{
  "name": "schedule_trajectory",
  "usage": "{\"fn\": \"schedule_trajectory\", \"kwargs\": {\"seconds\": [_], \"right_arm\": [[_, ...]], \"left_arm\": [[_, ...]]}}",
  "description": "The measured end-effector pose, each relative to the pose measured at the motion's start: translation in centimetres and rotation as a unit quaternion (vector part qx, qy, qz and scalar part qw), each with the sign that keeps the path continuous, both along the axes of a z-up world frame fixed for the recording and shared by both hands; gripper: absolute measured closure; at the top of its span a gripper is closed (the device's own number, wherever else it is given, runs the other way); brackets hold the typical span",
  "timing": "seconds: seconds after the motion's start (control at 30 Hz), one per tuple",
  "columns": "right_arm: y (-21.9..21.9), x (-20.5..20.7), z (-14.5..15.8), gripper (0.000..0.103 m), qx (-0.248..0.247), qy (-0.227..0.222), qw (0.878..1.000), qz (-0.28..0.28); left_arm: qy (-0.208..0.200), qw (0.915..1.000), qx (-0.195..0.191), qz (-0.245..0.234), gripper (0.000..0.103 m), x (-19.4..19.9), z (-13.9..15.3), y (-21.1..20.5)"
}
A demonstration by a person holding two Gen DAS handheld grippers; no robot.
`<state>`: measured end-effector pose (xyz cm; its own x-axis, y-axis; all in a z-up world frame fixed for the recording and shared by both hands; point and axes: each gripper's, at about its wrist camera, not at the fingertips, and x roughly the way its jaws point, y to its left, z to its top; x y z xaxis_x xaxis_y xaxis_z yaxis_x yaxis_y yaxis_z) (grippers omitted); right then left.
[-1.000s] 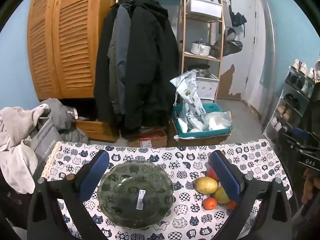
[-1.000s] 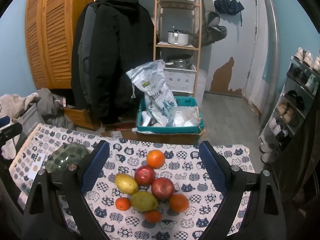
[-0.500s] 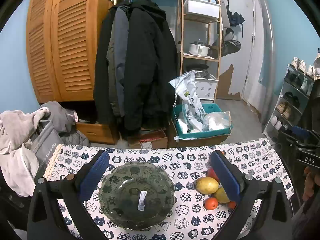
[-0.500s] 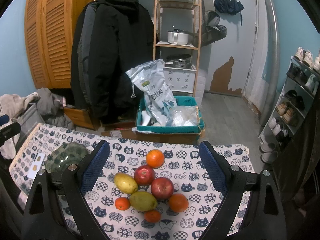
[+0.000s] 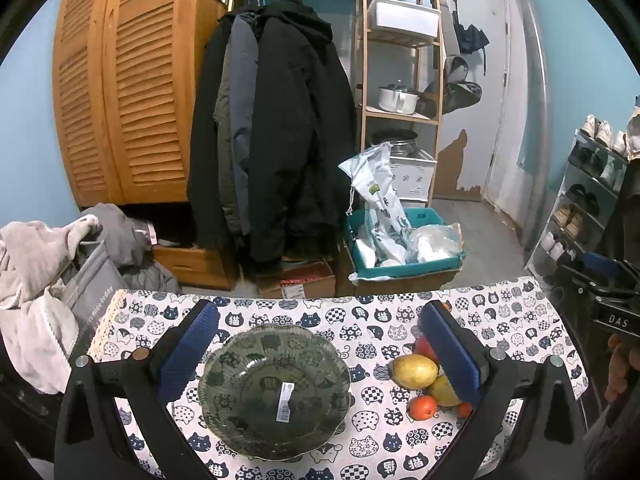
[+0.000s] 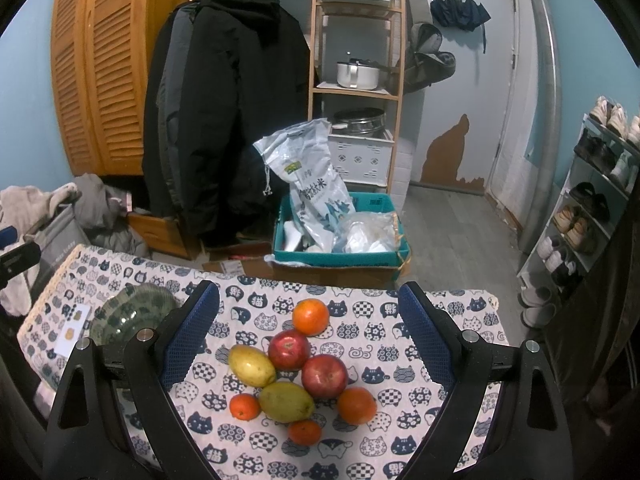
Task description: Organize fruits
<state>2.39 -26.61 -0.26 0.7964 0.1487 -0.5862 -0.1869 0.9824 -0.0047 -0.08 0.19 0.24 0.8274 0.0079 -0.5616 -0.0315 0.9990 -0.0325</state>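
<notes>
Two views look down on a bench [image 5: 500, 300] covered with a cat-print cloth. In the left wrist view, the left tongs [image 5: 320, 354] are spread wide and hold nothing; a green glass bowl [image 5: 276, 390] with a barcode sticker sits between their blue pads at lower centre, empty. At lower right of that frame lies the fruit, partly hidden behind the right pad. In the right wrist view, the right tongs [image 6: 310, 330] are also spread wide and empty, framing the fruit pile at lower centre: an orange [image 6: 311, 316] at the back, two red apples [image 6: 289, 349] touching each other, a yellow pear [image 6: 252, 365] to their left, a green mango [image 6: 286, 402] in front, and three smaller oranges [image 6: 244, 407] along the near edge. The bowl shows at middle left there, well apart from the pile.
</notes>
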Motion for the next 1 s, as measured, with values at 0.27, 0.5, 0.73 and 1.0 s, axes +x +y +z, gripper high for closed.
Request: {"fn": "schedule_trajectory", "kwargs": {"seconds": [0.27, 0.5, 0.73, 1.0], "right_arm": [[-0.05, -0.01, 0.05, 0.013, -0.001, 0.0, 1.0, 0.0], [-0.02, 0.0, 0.06, 0.013, -0.001, 0.0, 1.0, 0.0], [-0.01, 0.01, 0.05, 0.013, -0.002, 0.0, 1.0, 0.0], [-0.02, 0.0, 0.04, 0.013, -0.003, 0.0, 1.0, 0.0]], "left_arm": [[-0.001, 1.0, 0.001, 0.0, 0.001, -0.14, -0.02, -0.24], [-0.001, 1.0, -0.001, 0.001, 0.001, -0.2, -0.01, -0.26], [-0.001, 1.0, 0.0, 0.0, 0.001, -0.19, -0.04, -0.27], [-0.001, 1.0, 0.0, 0.0, 0.001, -0.18, -0.02, -0.28]]}}
